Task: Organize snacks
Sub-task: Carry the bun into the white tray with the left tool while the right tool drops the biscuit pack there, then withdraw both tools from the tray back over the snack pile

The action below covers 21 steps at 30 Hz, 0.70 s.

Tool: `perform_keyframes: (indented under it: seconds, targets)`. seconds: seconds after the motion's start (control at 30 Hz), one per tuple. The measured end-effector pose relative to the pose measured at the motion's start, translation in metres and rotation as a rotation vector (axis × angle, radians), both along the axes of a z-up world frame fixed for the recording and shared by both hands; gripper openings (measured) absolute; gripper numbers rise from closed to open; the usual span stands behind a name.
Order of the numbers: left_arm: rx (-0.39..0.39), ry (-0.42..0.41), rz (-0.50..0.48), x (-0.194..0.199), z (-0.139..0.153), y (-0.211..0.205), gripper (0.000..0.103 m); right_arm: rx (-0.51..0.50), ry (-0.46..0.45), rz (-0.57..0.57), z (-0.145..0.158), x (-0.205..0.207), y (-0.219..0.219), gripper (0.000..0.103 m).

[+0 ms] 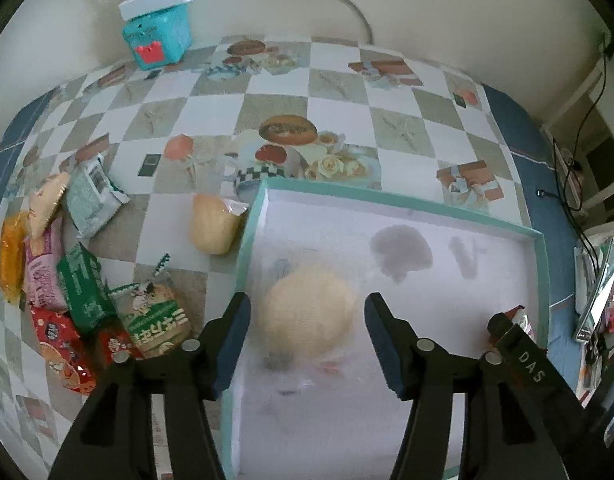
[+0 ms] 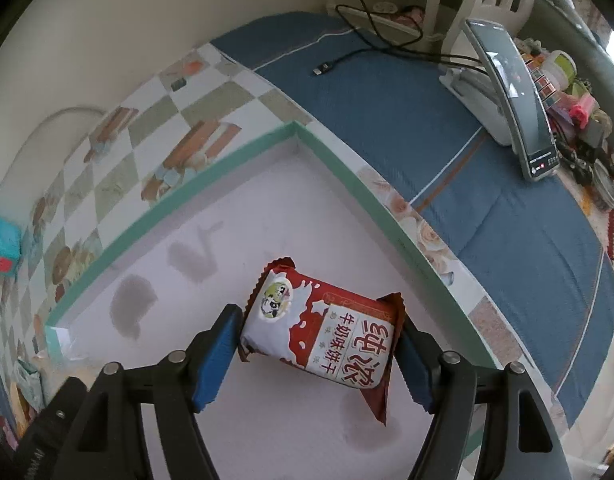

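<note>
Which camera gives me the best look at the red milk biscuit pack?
The right wrist view: the red milk biscuit pack sits sharp between the right gripper fingers. The left wrist view shows only a red corner beside that gripper, inside the tray.

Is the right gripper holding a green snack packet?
No, the right gripper is shut on a red and white biscuit packet over the box.

Both cameras look steeply down from close above. The left wrist view faces the far wall across the table (image 1: 347, 92). The right wrist view faces the box corner. Both share the box (image 1: 407, 196) (image 2: 155, 208).
</note>
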<state>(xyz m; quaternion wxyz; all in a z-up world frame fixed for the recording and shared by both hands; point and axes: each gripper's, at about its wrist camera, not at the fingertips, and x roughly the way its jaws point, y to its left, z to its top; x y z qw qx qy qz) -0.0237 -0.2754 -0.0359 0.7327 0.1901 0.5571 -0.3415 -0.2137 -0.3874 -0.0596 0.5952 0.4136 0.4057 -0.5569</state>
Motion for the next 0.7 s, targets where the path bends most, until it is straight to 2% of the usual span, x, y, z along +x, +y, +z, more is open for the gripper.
perform_keyframes:
  seconds: [0.03, 0.13, 0.2, 0.23, 0.3, 0.4, 0.43, 0.5, 0.7]
  targets:
    - [-0.006, 0.001, -0.006, 0.000, 0.002, 0.001, 0.076, -0.004, -0.001, 0.002, 0.002, -0.001, 0.001, 0.079]
    - [-0.019, 0.004, -0.008, 0.000, 0.010, 0.007, 0.078, -0.020, 0.009, 0.021, 0.010, 0.003, 0.007, 0.087]
    - [-0.029, 0.004, 0.011, 0.004, 0.017, 0.015, 0.081, -0.035, 0.013, 0.035, 0.016, 0.006, 0.010, 0.093]
    - [-0.042, 0.007, 0.027, 0.008, 0.022, 0.021, 0.085, -0.042, 0.016, 0.041, 0.020, 0.009, 0.013, 0.097]
    - [-0.058, 0.007, 0.061, 0.014, 0.028, 0.032, 0.086, -0.059, 0.023, 0.058, 0.025, 0.015, 0.019, 0.103]
    - [-0.065, 0.002, 0.108, 0.025, 0.036, 0.053, 0.087, -0.085, 0.038, 0.119, 0.034, 0.031, 0.033, 0.103]
    - [-0.069, -0.002, 0.124, 0.030, 0.038, 0.061, 0.092, -0.088, 0.038, 0.134, 0.035, 0.036, 0.034, 0.103]
    - [-0.075, -0.018, 0.157, 0.039, 0.041, 0.077, 0.096, -0.090, 0.035, 0.171, 0.036, 0.045, 0.046, 0.103]
    - [-0.030, -0.144, 0.274, 0.069, 0.053, 0.126, 0.096, -0.082, 0.033, 0.244, 0.037, 0.066, 0.072, 0.103]
